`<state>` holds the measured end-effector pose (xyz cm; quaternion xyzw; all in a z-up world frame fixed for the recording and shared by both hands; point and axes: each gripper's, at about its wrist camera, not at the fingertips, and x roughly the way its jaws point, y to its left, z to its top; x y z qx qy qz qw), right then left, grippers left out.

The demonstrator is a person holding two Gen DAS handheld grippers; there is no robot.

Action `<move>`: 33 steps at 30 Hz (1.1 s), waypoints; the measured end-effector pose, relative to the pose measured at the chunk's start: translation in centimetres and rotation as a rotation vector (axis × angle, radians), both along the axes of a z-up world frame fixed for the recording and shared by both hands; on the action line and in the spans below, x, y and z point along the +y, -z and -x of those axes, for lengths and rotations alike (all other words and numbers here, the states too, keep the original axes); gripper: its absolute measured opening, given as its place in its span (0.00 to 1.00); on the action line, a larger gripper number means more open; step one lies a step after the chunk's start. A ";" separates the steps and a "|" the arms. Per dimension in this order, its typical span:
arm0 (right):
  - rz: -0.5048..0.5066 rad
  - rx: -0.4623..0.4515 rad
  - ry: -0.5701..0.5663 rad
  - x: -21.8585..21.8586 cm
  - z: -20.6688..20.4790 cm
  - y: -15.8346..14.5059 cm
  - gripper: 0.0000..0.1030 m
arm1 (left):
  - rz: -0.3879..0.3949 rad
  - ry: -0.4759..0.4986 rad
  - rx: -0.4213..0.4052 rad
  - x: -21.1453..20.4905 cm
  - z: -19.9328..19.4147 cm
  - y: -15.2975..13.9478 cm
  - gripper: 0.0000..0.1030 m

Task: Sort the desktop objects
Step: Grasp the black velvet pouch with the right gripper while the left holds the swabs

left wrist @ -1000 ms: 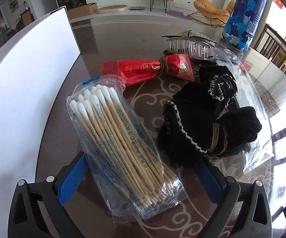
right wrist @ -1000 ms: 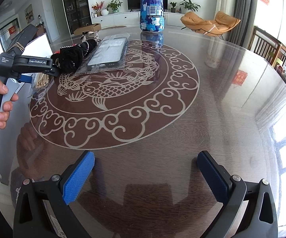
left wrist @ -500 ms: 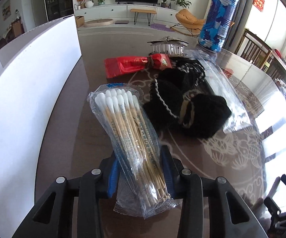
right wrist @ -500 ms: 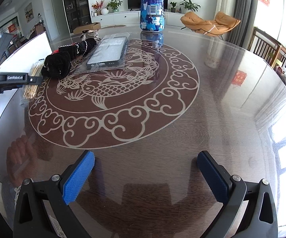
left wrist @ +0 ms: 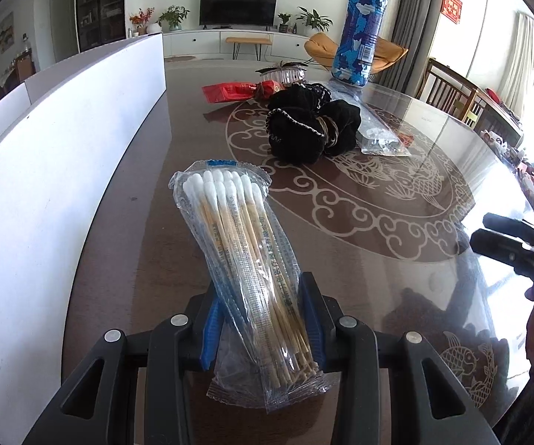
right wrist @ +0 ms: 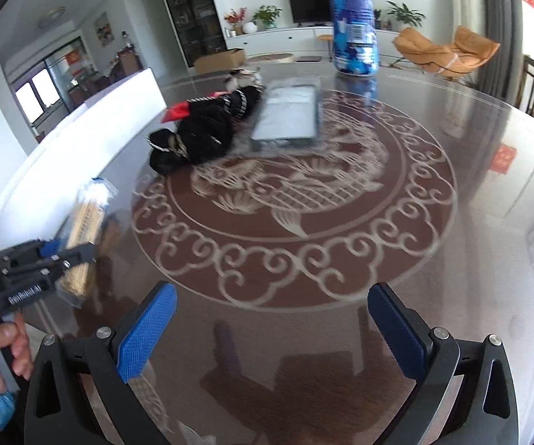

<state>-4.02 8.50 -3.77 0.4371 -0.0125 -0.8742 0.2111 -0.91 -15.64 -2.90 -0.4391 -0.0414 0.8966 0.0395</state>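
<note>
Blue left tongs [left wrist: 263, 319] pinching swab packet [left wrist: 244, 252], right tongs [right wrist: 270, 330] agape

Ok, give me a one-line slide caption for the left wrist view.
Left tool shut on a swab pack, lifted beside the white box above the table.

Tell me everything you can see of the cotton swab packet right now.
The cotton swab packet is a clear crinkly plastic sleeve with a blue strip at its top seal, packed with pale wooden sticks, white cotton tips at the far end. The left gripper is shut on its lower part, blue-padded fingers pressing both sides. It tilts up and away, lifted off the table.
</note>
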 end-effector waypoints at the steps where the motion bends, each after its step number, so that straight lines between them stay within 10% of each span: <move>1: 0.020 0.007 -0.017 -1.3 1.2 -1.0 1.00 | -0.006 -0.005 0.004 -0.1 0.0 0.0 0.37; 6: 0.027 -0.018 0.005 -8.7 9.0 -4.0 1.00 | -0.022 -0.014 0.026 -0.1 -0.4 0.2 0.37; 12: -0.214 -0.034 0.023 -16.2 13.8 -1.7 0.99 | -0.071 -0.016 0.037 -0.7 -0.5 0.3 0.37; 15: -0.291 -0.044 -0.029 -16.9 12.8 0.5 0.69 | -0.126 -0.020 0.043 -1.4 -0.8 0.3 0.37; 25: -0.285 0.081 -0.273 -6.2 0.9 1.0 0.72 | -0.101 -0.020 0.043 -0.9 -0.5 0.4 0.37; 33: -0.077 0.096 0.016 4.3 -4.7 -2.4 1.00 | -0.061 -0.019 0.039 -0.3 -0.4 0.4 0.38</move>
